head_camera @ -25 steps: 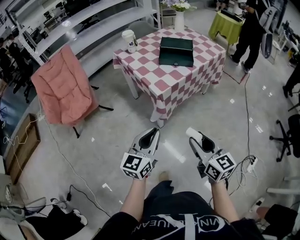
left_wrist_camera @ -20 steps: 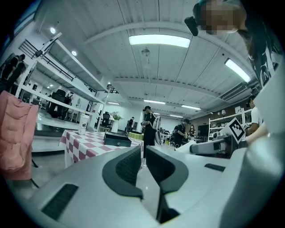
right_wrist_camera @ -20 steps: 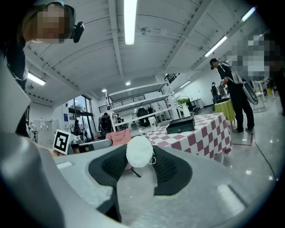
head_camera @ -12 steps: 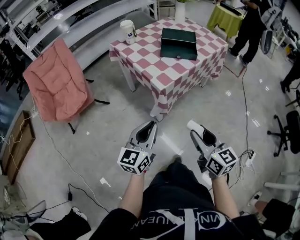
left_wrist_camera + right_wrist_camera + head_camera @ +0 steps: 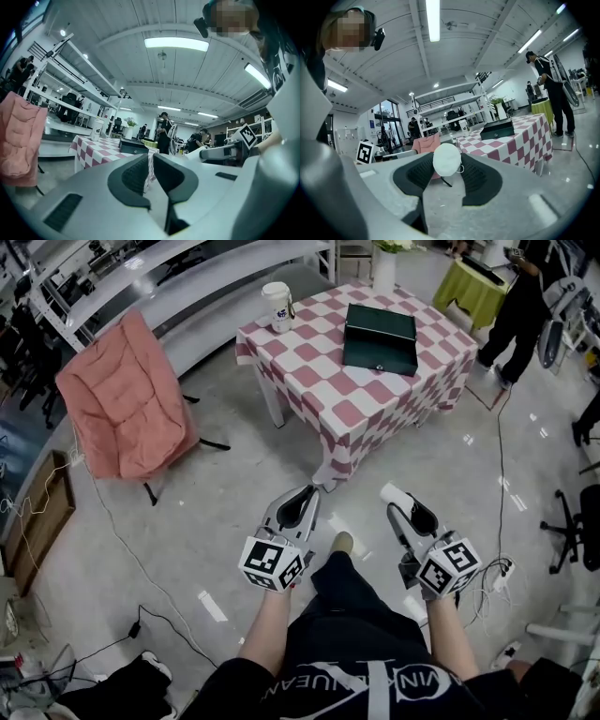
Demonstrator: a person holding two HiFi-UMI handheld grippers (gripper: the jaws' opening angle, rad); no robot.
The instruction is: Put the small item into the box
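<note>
A dark green box [image 5: 380,337] lies closed on the table with the pink-and-white checked cloth [image 5: 323,381], a few steps ahead of me. My right gripper [image 5: 405,506] is held at waist height, shut on a small round white item [image 5: 392,493]. In the right gripper view the white item [image 5: 446,160] sits between the jaw tips, with a thin ring at its side, and the box [image 5: 498,129] shows far ahead. My left gripper [image 5: 298,506] hangs beside it at the same height, shut and empty. In the left gripper view the box [image 5: 133,147] is small beyond the jaws [image 5: 150,165].
A paper cup [image 5: 277,307] and a white vase [image 5: 384,268] stand on the table's far edges. A pink folding chair [image 5: 122,395] stands to the left, cables [image 5: 122,549] run over the grey floor, and a person in black [image 5: 520,306] stands by a green table [image 5: 473,285] at the back right.
I have stepped forward over the floor, one leg swinging ahead. Both grippers keep their pose, the right one still holding the white item.
</note>
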